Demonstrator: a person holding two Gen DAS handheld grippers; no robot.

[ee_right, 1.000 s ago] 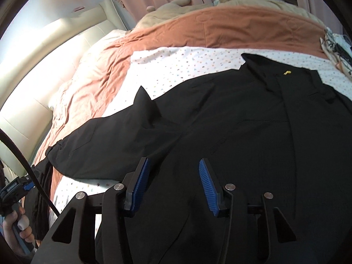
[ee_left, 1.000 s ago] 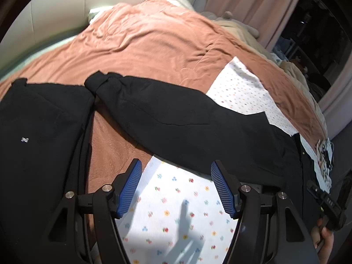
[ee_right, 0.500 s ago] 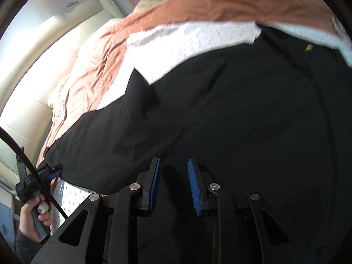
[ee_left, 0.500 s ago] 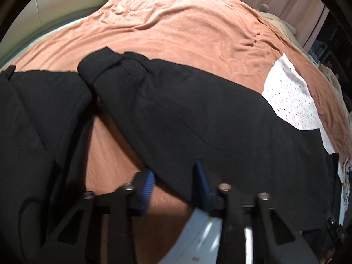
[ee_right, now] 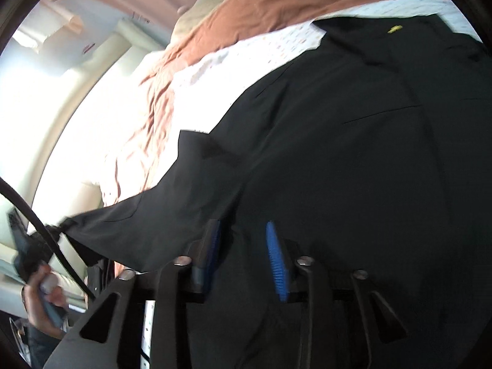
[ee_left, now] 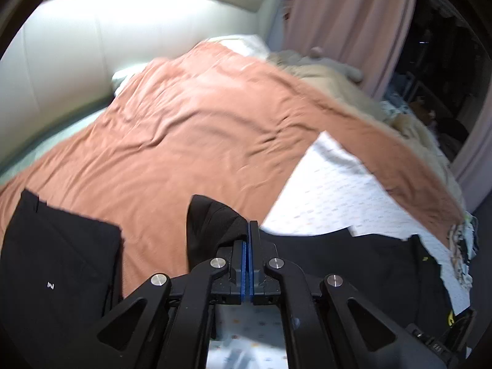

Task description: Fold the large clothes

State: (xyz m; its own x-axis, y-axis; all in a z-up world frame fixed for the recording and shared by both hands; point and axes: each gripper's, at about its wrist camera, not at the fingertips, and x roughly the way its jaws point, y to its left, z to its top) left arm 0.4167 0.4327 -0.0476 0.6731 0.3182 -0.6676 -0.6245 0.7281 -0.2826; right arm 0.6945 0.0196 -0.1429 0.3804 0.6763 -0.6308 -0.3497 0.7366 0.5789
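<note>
A large black jacket (ee_right: 353, 141) lies spread on the bed, with a small yellow mark near its collar. My left gripper (ee_left: 248, 230) is shut on the jacket's sleeve (ee_left: 212, 224) and holds its cuff end lifted off the bed. In the right wrist view the sleeve (ee_right: 147, 218) stretches taut toward the left hand-held gripper (ee_right: 33, 246). My right gripper (ee_right: 243, 246) hovers over the jacket's body with its blue pads apart and nothing between them.
A second folded black garment (ee_left: 55, 261) lies at the left on the terracotta blanket (ee_left: 200, 129). A white dotted sheet (ee_left: 332, 193) shows under the jacket. Cream headboard (ee_left: 77, 46), pink curtains (ee_left: 344, 15) and a beige plush heap (ee_left: 332, 67) border the bed.
My left gripper closed on the sleeve and lifted it up. My right gripper, nearly closed half a second ago, has opened wider over the jacket's body.
</note>
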